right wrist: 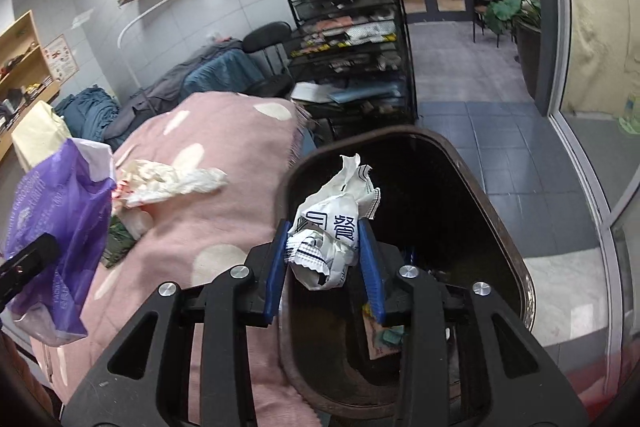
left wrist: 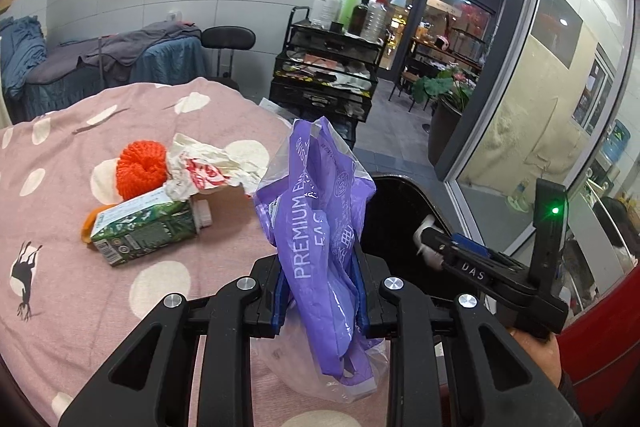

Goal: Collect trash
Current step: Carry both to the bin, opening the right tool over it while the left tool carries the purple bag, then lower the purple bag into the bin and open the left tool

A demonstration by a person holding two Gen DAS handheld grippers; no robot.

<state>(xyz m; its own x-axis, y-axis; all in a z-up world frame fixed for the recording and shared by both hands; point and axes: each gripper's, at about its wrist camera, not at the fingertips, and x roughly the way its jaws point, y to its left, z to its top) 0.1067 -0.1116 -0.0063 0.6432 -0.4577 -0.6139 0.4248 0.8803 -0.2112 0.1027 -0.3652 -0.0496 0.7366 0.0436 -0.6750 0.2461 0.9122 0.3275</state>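
I have a crumpled white wrapper (right wrist: 336, 227) with dark printed characters pinched between the blue pads of my right gripper (right wrist: 326, 259); it hangs over the open mouth of the dark trash bin (right wrist: 504, 227), which stands just beside the pink-covered surface (right wrist: 208, 211). Some scraps already lie at the bottom of the bin. My left gripper (left wrist: 320, 291) has its fingers (left wrist: 362, 291) closed on a purple plastic bag (left wrist: 316, 211) printed with white lettering, and the bag stands up from the fingers above the pink dotted blanket (left wrist: 72, 275) near the surface's edge, next to the bin. Through the left wrist camera I can see more trash on the blanket beyond the bag: a green carton (left wrist: 144, 231) lying on its side, a crumpled white-and-red paper (left wrist: 208, 167) touching it, and an orange knitted ball (left wrist: 141, 169) just behind. Farther back stand a black wire cart (left wrist: 328, 75) topped with bottles and a black chair (left wrist: 228, 39).
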